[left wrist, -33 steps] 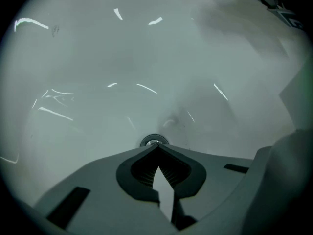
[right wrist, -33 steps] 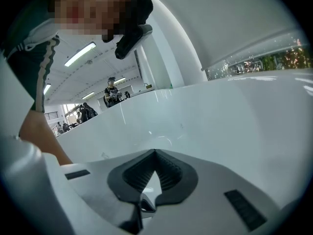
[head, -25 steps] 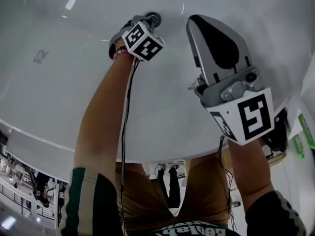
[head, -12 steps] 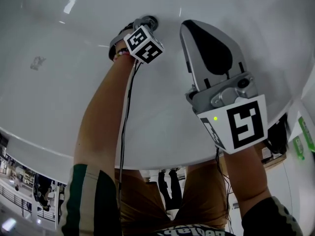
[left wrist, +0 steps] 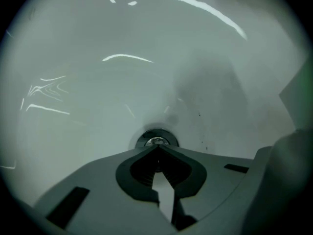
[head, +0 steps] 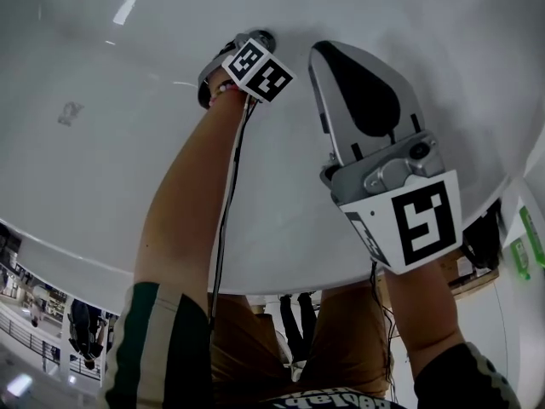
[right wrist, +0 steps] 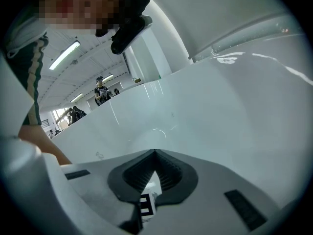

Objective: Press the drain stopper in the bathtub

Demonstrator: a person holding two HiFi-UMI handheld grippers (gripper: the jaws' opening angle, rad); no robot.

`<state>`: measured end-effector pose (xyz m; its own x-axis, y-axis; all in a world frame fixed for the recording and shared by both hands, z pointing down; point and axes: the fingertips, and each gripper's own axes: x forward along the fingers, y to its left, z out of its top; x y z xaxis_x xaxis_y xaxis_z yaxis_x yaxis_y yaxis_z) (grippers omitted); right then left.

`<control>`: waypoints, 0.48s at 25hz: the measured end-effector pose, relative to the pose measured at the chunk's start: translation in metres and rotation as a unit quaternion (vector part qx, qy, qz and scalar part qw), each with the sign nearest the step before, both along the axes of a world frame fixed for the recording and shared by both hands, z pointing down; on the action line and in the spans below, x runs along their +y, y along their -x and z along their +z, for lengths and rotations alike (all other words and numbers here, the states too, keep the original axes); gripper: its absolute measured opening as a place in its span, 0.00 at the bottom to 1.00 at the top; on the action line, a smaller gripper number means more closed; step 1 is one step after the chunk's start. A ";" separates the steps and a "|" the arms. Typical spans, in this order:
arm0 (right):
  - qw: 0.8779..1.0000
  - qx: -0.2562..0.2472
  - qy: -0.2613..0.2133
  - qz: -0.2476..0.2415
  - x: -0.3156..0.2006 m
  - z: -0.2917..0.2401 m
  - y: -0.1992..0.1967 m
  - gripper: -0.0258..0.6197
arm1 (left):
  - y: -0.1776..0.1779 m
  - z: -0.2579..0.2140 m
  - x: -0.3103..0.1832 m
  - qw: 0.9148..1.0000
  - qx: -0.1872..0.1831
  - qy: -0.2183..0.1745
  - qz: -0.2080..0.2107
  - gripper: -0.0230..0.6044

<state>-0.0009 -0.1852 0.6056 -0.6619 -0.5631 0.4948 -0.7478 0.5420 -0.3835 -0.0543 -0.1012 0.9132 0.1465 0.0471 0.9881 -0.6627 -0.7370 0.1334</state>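
The round chrome drain stopper [left wrist: 156,141] sits in the white bathtub floor [left wrist: 98,106]. In the head view the drain stopper [head: 263,35] is at the top centre. My left gripper [left wrist: 156,149] is shut and empty, its joined tips at the stopper's near edge; whether they touch it is unclear. From the head, the left gripper [head: 245,43] is mostly hidden behind its marker cube [head: 258,71]. My right gripper [head: 328,51] hangs shut above the tub to the right of the drain, holding nothing. The right gripper [right wrist: 155,152] looks along the tub.
The tub's curved white wall [head: 85,186] and rim [head: 51,233] run below both arms. The tub's far side [right wrist: 234,92] rises to a ledge. People [right wrist: 100,91] stand in the hall in the distance. Green-labelled things [head: 532,237] lie outside the tub at right.
The left gripper's marker cube has shifted slightly right, staying by the drain. The right gripper has drifted a little left and up. Both stay shut.
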 end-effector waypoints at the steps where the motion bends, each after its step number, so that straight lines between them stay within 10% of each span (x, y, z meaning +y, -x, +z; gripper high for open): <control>1: 1.000 -0.002 0.002 0.001 -0.001 0.000 0.000 0.06 | 0.000 0.001 0.000 1.000 -0.008 -0.003 0.004 0.06; 12: 1.000 -0.023 0.021 -0.006 0.001 0.002 0.005 0.06 | -0.002 0.002 -0.001 0.999 -0.026 0.017 0.008 0.06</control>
